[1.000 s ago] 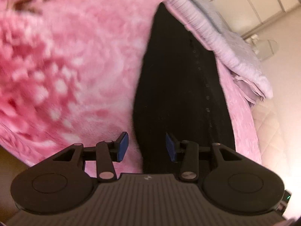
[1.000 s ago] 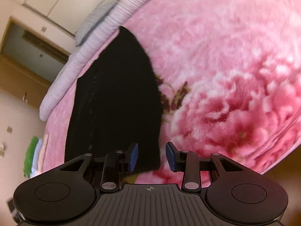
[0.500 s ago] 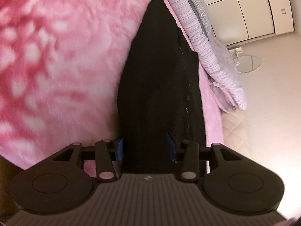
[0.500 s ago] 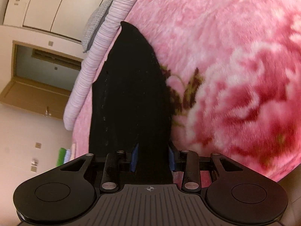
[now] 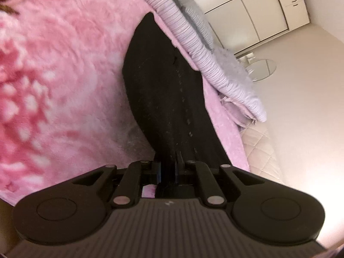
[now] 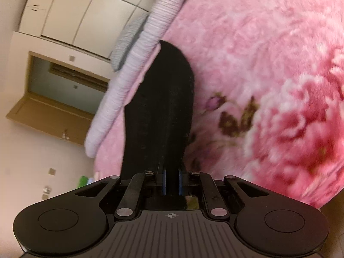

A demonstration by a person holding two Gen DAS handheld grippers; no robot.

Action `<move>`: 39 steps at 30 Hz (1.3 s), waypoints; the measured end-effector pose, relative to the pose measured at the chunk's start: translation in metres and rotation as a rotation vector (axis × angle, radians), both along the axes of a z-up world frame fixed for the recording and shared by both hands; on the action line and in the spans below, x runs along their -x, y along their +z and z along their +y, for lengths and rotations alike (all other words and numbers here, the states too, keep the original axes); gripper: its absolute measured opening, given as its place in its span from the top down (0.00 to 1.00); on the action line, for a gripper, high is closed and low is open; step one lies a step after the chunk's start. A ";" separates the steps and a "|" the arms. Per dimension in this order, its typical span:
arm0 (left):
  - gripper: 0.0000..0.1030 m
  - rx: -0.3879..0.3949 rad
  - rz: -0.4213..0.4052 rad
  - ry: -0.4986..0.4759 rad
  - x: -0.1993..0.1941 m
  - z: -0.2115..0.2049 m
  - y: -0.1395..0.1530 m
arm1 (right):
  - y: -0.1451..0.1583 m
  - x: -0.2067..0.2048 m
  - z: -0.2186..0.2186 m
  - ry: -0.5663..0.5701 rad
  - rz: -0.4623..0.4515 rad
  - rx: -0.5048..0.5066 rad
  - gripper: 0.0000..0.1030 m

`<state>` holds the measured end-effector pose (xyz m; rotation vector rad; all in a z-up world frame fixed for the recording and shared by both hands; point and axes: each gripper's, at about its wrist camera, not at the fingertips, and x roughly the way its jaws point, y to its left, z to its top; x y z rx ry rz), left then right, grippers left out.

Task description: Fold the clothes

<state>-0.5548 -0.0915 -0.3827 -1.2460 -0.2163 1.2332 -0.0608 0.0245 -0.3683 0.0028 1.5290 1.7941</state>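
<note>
1. The black garment lies stretched out on the pink floral blanket, its far end just beside the lilac striped pillow.
2. The left gripper is closed on the garment's near edge; the right gripper is likewise clamped on that edge.
3. Judging from this, the near edge is gripped but no fold is laid yet; carrying it toward the pillow end remains.

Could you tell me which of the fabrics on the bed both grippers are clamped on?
The black garment, held by the left gripper and right gripper; the pink floral blanket and striped lilac bedding lie untouched.
</note>
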 end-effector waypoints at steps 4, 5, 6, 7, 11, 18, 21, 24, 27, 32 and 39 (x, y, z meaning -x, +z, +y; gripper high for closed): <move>0.93 -0.004 -0.009 -0.007 0.007 -0.037 0.005 | 0.005 0.002 -0.035 0.024 0.007 0.002 0.91; 0.93 0.005 -0.017 -0.008 0.008 -0.049 0.003 | 0.004 0.000 -0.047 0.028 0.011 0.010 0.91; 0.93 0.013 -0.023 -0.010 0.008 -0.060 0.001 | 0.002 -0.001 -0.058 0.031 0.016 0.018 0.91; 0.93 0.020 -0.024 -0.013 0.007 -0.070 0.000 | 0.000 -0.002 -0.070 0.034 0.017 0.028 0.91; 0.93 0.048 -0.035 -0.027 0.007 -0.107 -0.001 | -0.006 -0.010 -0.109 0.043 0.009 0.066 0.91; 0.93 -0.005 -0.018 -0.070 0.007 -0.114 0.031 | 0.029 -0.010 -0.123 0.110 -0.024 -0.026 0.91; 0.93 -0.050 -0.009 -0.090 0.009 -0.103 0.050 | 0.056 -0.002 -0.106 0.154 -0.051 -0.135 0.91; 0.92 -0.095 -0.005 -0.099 0.019 -0.066 0.070 | 0.077 0.007 -0.076 0.181 -0.058 -0.223 0.91; 0.92 -0.128 -0.002 -0.095 0.030 -0.013 0.085 | 0.090 0.020 -0.030 0.177 -0.062 -0.274 0.91; 0.85 -0.077 0.005 -0.044 0.051 0.101 0.074 | 0.076 0.048 0.077 0.087 -0.063 -0.214 0.87; 0.70 0.037 0.094 0.041 0.082 0.165 0.035 | 0.033 0.052 0.146 0.033 -0.230 -0.138 0.57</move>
